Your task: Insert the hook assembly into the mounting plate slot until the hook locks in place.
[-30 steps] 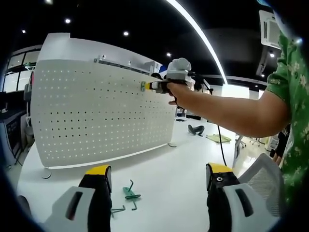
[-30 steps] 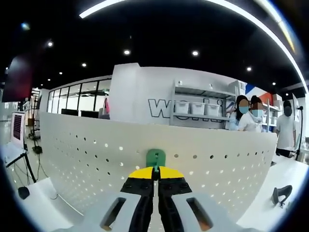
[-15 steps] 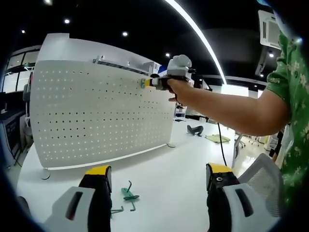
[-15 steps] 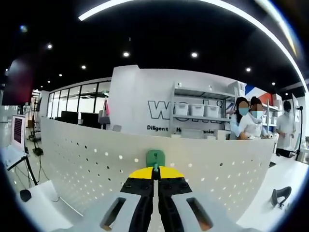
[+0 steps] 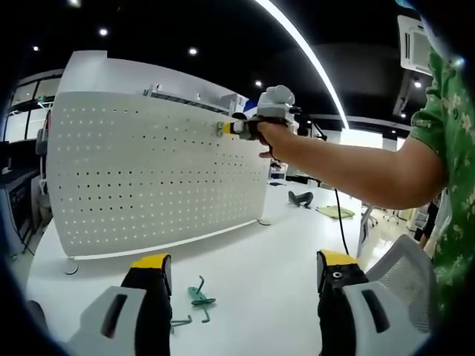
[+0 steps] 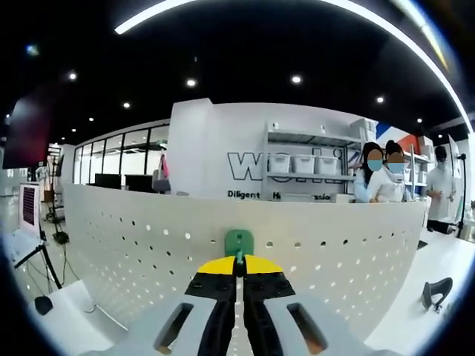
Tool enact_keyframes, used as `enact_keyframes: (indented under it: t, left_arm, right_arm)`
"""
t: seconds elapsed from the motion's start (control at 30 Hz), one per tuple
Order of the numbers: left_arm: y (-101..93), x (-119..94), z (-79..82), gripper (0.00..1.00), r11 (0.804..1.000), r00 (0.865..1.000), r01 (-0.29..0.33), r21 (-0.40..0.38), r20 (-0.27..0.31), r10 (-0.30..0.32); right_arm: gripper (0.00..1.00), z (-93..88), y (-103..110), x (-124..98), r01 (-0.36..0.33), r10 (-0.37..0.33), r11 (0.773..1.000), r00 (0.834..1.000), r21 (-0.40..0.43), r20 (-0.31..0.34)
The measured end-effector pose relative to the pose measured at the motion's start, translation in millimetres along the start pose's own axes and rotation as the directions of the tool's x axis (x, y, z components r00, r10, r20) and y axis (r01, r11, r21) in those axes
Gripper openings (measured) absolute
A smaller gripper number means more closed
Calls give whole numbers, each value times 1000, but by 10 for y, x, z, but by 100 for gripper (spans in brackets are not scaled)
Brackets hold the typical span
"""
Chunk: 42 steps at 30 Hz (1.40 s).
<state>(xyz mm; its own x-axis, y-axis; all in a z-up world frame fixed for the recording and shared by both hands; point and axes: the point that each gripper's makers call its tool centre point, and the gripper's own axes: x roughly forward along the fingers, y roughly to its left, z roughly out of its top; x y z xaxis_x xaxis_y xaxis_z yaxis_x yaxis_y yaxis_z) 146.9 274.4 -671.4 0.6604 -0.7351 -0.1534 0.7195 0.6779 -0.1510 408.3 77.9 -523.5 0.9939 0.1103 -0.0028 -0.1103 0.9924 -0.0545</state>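
Pegboard (image 5: 156, 174) stands upright on the white counter (image 5: 274, 259) in the left gripper view, a big white perforated panel seen from a bit off to the side. That view gives you the whole setup: the person's bare arm (image 5: 349, 174) reaches in from the right, holding the right gripper (image 5: 226, 129) up against the board near its top edge, with a small green hook assembly (image 5: 220, 130) pinched at its yellow tips and sitting right at the board face. Can't tell from here whether the hook is actually seated in a slot or just touching. Down on the counter, between the left gripper's jaws, lie a couple of spare green hooks (image 5: 197, 297), apart from the board. A green patterned sleeve (image 5: 445, 148) shows at the right edge.

Right gripper view is the close-up the other one lacks: the pegboard (image 6: 148, 245) curves across the frame, and the right gripper (image 6: 239, 265) has its yellow-tipped jaws clamped tight on the hook assembly (image 6: 239, 241), whose green plate sits against the holes just above the tips. Behind the board there's a wall with lettering, shelving with bins, and some people standing at the right.

Left gripper (image 5: 241, 268) is spread wide, holding nothing, hovering low over the counter
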Motion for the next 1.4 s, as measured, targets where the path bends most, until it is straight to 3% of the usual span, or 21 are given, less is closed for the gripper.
enact_keyframes:
  t: [0.63,1.4]
  left_arm:
    - [14,0,-11,82,1000,1000,-2,0,-4,2]
    - [-1,10,-7,82,1000,1000,5,4,-5,-5]
  right_arm:
    - [0,-61,1,22,1,-1,1000,1000,11,-21]
    - [0,-71,-3,22,-1,8,998,995,68,-103]
